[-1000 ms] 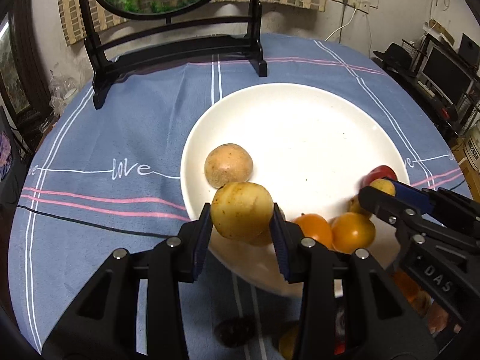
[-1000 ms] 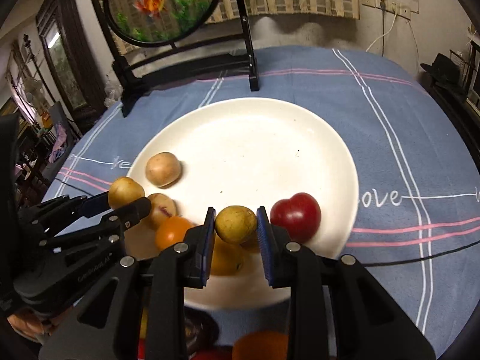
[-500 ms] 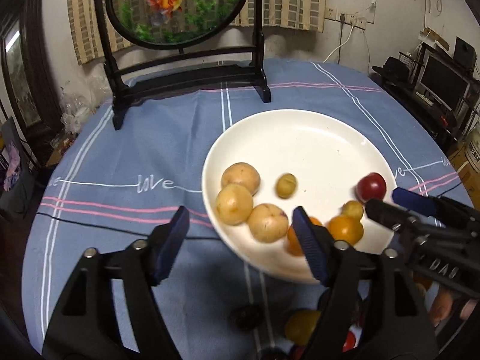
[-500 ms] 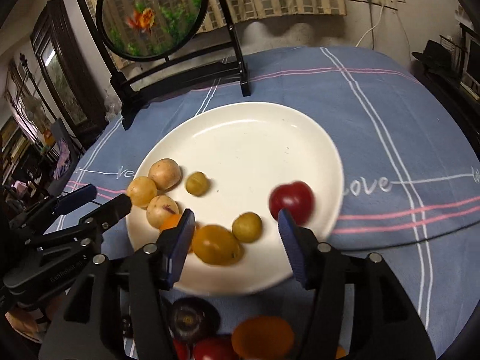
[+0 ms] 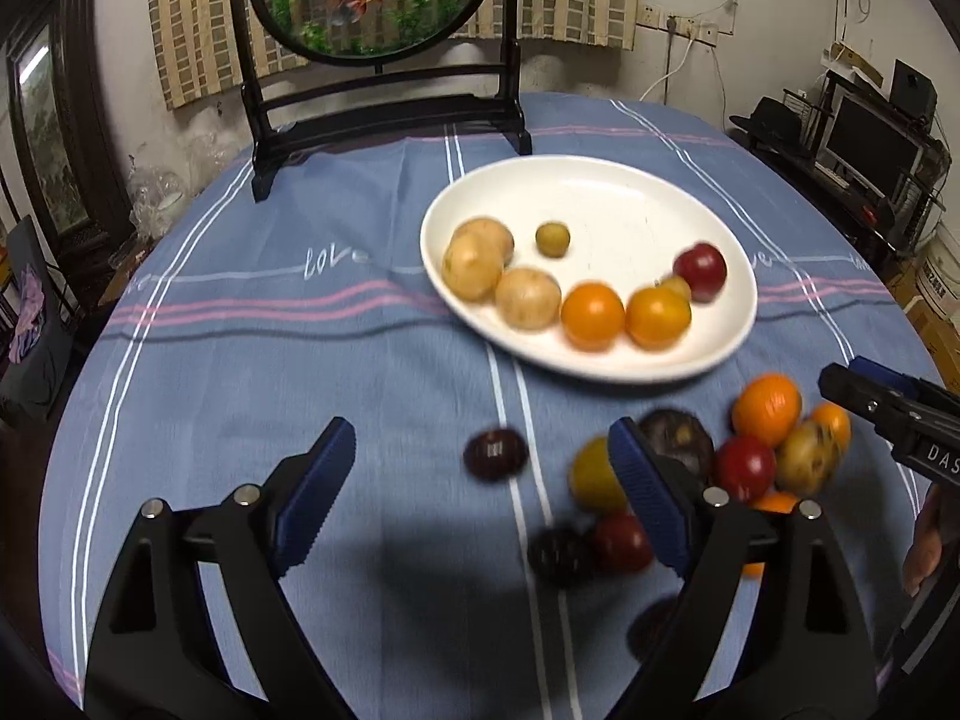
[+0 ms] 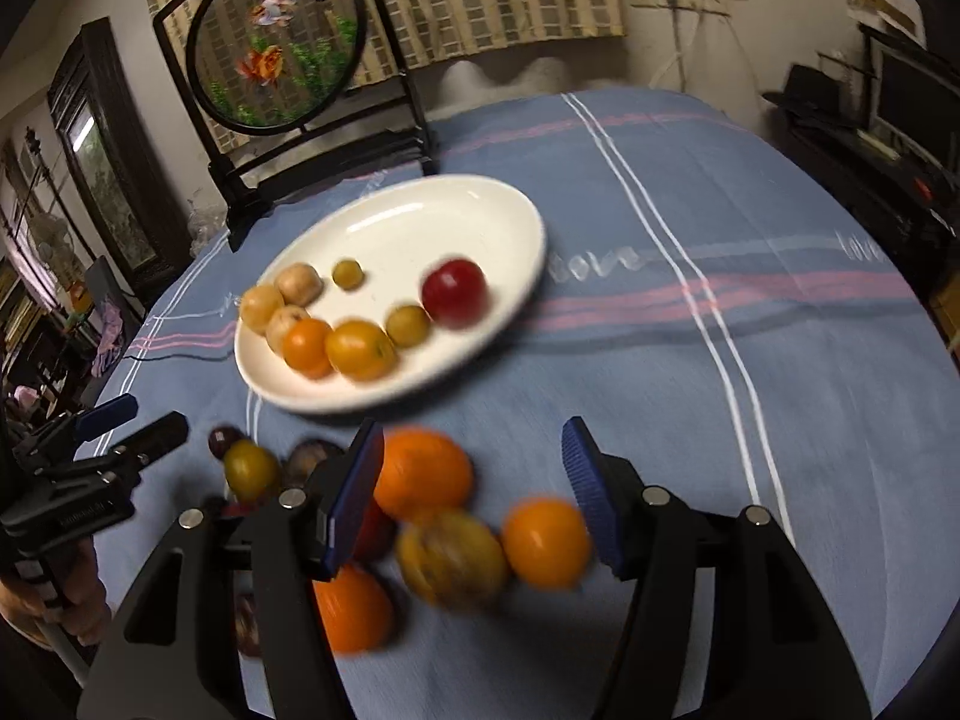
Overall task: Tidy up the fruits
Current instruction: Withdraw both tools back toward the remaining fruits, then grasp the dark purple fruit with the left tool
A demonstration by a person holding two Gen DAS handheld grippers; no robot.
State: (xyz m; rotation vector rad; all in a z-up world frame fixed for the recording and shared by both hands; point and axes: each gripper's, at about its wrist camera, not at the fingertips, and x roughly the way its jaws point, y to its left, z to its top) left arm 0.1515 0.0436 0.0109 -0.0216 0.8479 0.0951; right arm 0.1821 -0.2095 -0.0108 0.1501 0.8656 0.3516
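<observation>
Left gripper point(image 5: 480, 480): jaws wide apart and opening further, nothing between them but bare blue tablecloth point(image 5: 240, 390). A dark plum point(image 5: 495, 453) lies on the cloth just beyond the gap, nearer the right-hand jaw. Behind that jaw sits the loose fruit pile point(image 5: 750, 462): oranges, red and dark fruits, a yellow one, touching one another.

Right gripper point(image 6: 474, 480): jaws apart and opening, clamped on nothing. A large orange point(image 6: 423, 474) lies just inside its left-hand jaw; a smaller orange point(image 6: 546, 543) lies beside the right-hand jaw; a mottled yellow fruit point(image 6: 453, 558) lies between the two, closer to the camera. No pad presses on any of them.

White plate point(image 5: 600, 192): well beyond both sets of jaws. It holds three tan fruits point(image 5: 528, 297), two orange fruits point(image 5: 593, 315), two small olive-yellow ones and a red plum point(image 5: 699, 271).

Images are motion-blurred; finer fruit identity cannot be told.
</observation>
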